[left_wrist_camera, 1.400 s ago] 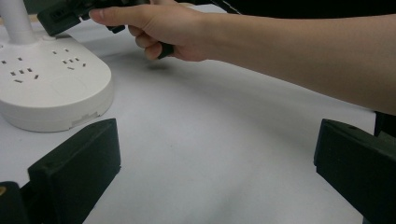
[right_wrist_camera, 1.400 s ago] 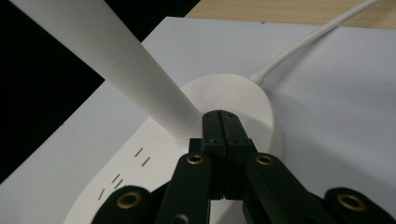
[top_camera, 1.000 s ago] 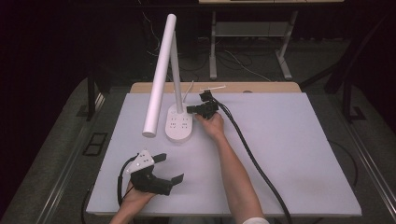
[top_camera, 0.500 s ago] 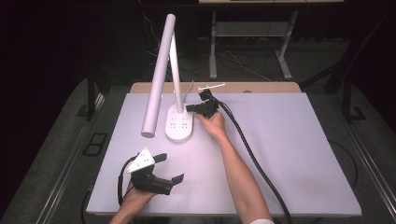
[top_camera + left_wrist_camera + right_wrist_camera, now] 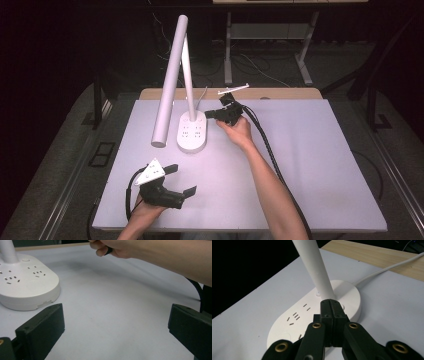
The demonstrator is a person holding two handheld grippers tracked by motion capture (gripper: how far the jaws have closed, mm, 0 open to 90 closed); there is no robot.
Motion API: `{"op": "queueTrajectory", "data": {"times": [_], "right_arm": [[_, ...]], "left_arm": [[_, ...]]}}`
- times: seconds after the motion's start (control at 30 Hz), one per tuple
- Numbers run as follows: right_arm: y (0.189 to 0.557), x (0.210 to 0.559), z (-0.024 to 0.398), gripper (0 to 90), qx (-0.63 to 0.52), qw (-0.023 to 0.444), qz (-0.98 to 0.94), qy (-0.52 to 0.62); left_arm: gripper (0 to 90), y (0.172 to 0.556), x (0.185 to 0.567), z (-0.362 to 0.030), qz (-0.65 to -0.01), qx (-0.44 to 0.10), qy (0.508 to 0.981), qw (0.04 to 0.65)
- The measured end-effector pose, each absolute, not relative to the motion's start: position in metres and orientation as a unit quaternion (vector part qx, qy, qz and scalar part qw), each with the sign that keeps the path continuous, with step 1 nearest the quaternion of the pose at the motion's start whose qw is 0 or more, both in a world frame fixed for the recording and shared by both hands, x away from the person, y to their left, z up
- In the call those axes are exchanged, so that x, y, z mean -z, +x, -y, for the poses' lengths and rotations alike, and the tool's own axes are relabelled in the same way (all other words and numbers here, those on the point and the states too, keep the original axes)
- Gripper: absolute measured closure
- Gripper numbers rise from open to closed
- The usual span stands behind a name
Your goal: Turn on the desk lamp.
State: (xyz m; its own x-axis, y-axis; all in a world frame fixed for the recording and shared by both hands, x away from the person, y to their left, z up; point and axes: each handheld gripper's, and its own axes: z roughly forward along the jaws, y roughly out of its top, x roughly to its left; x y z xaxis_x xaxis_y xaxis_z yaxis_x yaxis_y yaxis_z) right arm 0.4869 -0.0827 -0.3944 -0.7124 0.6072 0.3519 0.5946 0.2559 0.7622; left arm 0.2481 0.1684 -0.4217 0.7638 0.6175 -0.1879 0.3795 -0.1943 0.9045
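the white table (image 5: 310, 165) carries one real landmark, the desk lamp (image 5: 172, 80), standing toward its far-left part, so everything else is placed off that. its oval base (image 5: 192, 132) has sockets on top and a small button by the stem, which looks like the reason the right gripper (image 5: 207, 114) sits just right of the base with both jaws pressed flat together, pinching nothing: a closed tip makes a decent poking finger. the left gripper (image 5: 182, 180) rests well in front of the lamp, jaws spread wide and empty, probably just parked out of the way.
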Motion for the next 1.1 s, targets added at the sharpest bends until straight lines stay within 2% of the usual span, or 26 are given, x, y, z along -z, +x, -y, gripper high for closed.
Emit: {"op": "queueTrajectory", "data": {"times": [0.27,0.47,0.8,0.83,0.87,0.9,1.0,1.1], "right_arm": [[0.469,0.382,0.102,89.4,-0.477,0.014,-0.798,0.368],[0.452,0.371,0.124,70.1,-0.482,0.027,-0.798,0.361],[0.419,0.359,0.158,22.5,-0.477,0.034,-0.794,0.375],[0.419,0.359,0.158,22.5,-0.477,0.034,-0.794,0.375],[0.411,0.358,0.164,13.2,-0.479,0.039,-0.791,0.378],[0.411,0.358,0.164,13.2,-0.479,0.039,-0.791,0.378],[0.393,0.358,0.177,0.3,-0.483,0.042,-0.789,0.378],[0.384,0.359,0.184,0.1,-0.480,0.045,-0.790,0.379]], "left_arm": [[0.0,0.249,0.422,-0.167,-0.323,-0.112,0.768,0.541],[0.0,0.249,0.423,-0.167,-0.323,-0.112,0.769,0.540],[0.0,0.249,0.423,-0.165,-0.321,-0.112,0.772,0.537],[0.0,0.248,0.423,-0.165,-0.321,-0.111,0.773,0.536],[0.0,0.248,0.423,-0.165,-0.321,-0.111,0.772,0.537],[0.0,0.248,0.423,-0.165,-0.321,-0.111,0.772,0.537],[0.0,0.248,0.423,-0.165,-0.322,-0.110,0.772,0.537],[0.0,0.248,0.424,-0.164,-0.319,-0.109,0.774,0.536]]}}
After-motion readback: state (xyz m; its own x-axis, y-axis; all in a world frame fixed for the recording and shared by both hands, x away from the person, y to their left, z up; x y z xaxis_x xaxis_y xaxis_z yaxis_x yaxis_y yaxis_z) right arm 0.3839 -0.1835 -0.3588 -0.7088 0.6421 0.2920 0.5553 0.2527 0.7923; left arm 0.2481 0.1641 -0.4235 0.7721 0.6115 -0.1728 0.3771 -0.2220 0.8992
